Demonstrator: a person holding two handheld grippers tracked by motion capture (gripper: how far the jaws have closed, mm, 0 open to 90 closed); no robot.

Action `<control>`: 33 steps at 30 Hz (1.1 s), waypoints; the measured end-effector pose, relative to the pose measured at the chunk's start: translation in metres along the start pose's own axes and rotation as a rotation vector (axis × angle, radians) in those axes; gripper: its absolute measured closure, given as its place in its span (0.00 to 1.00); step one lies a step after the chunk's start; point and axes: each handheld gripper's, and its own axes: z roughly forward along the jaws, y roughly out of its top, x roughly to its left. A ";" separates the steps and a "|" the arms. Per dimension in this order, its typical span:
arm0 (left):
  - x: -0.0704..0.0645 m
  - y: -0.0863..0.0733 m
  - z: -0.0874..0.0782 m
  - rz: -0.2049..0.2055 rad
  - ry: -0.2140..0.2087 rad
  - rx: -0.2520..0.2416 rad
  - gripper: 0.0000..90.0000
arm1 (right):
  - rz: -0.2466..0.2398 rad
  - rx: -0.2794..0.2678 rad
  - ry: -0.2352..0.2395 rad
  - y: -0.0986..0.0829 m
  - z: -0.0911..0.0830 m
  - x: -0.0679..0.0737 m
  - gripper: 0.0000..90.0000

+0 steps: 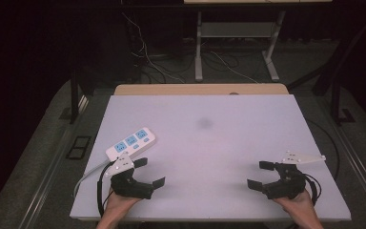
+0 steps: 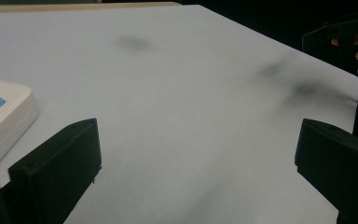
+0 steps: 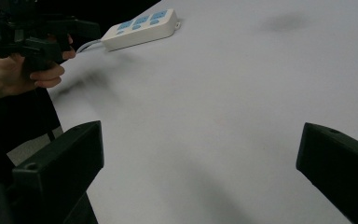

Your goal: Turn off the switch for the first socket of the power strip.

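1. A white power strip (image 1: 130,143) with three blue-faced sockets lies on the left half of the white surface (image 1: 219,157), set at a slant, its grey cord running off toward the near left edge.
2. The left gripper (image 1: 150,172) sits just beside the strip's near end, not touching it. Its jaws stand wide apart with nothing between them. In the left gripper view the strip's corner (image 2: 0,116) shows at the far left, outside the gap between the jaws.
3. The right gripper (image 1: 260,174) rests well apart from the strip, over the near right part of the surface. Its jaws are also spread wide and hold nothing. The right gripper view looks across the bare board to the strip (image 3: 140,29) in the distance, with the other hand and its gripper (image 3: 32,42) at the left.
4. The step in hand looks like the start: both grippers are poised and nothing is yet grasped.
5. The likely next move falls to the left gripper. It would need to turn toward the strip so that the body lies between the jaws, then close across the narrow width rather than the long side.
6. The trailing cord may drag or swing the strip when it is lifted.
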 end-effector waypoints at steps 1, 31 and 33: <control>0.000 0.000 0.000 -0.002 -0.002 0.002 0.00 | 0.001 0.000 0.000 0.000 0.000 0.000 0.01; -0.008 0.013 -0.002 0.007 -0.026 0.049 0.00 | 0.012 0.020 -0.005 -0.002 -0.002 -0.003 0.01; -0.007 0.014 -0.003 0.003 -0.027 0.048 0.00 | 0.011 0.021 -0.006 -0.002 -0.002 -0.003 0.01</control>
